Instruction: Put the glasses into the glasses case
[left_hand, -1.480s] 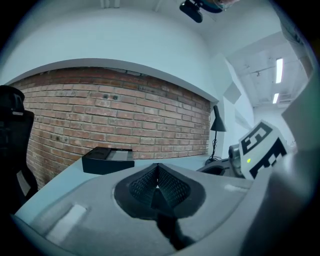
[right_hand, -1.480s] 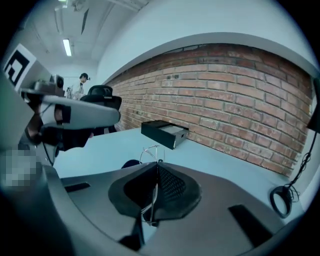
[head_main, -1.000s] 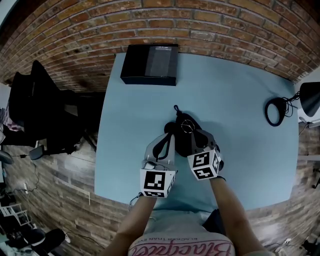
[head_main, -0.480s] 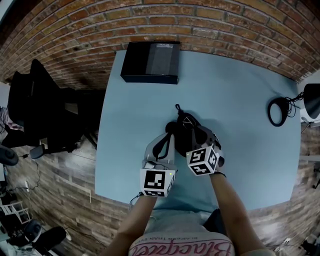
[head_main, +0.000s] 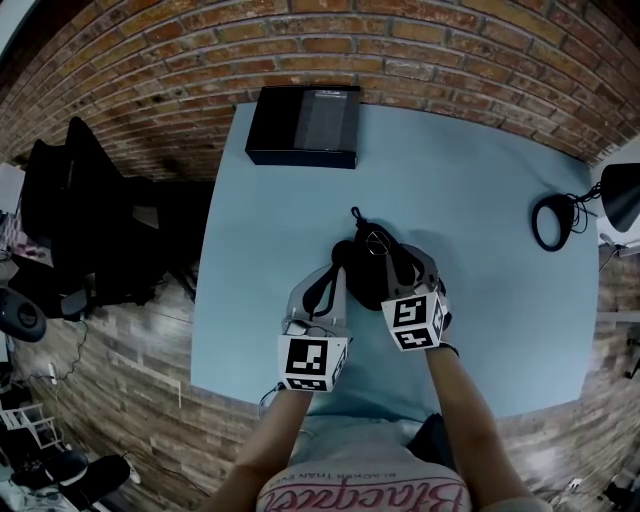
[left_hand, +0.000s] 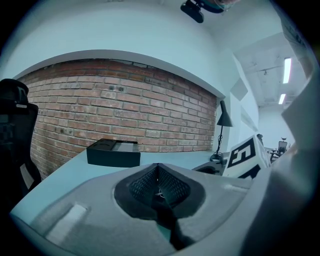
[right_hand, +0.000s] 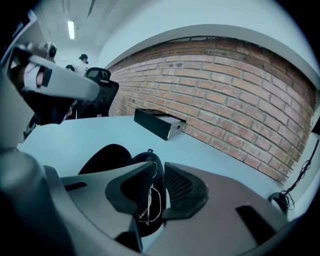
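Observation:
The black zip glasses case (head_main: 362, 283) lies open mid-table, its lid (right_hand: 106, 156) flopped toward my left side. The thin wire-framed glasses (right_hand: 148, 202) hang between the pads of my right gripper (right_hand: 158, 175), which is shut on them right over the case's hollow. In the head view the right gripper (head_main: 397, 258) reaches over the case from the right. My left gripper (head_main: 337, 270) rests at the case's left edge. Its jaws (left_hand: 158, 171) are shut pad to pad; only a tiny glint shows between them, and the case is hidden behind them.
A black box (head_main: 303, 127) sits at the far edge of the blue table (head_main: 480, 190), against the brick wall. A black lamp base and cable (head_main: 549, 222) stand at the right edge. A dark chair (head_main: 70, 205) is off the table's left side.
My right gripper has shifted slightly to the right over the case. The left gripper and the case have stayed put.

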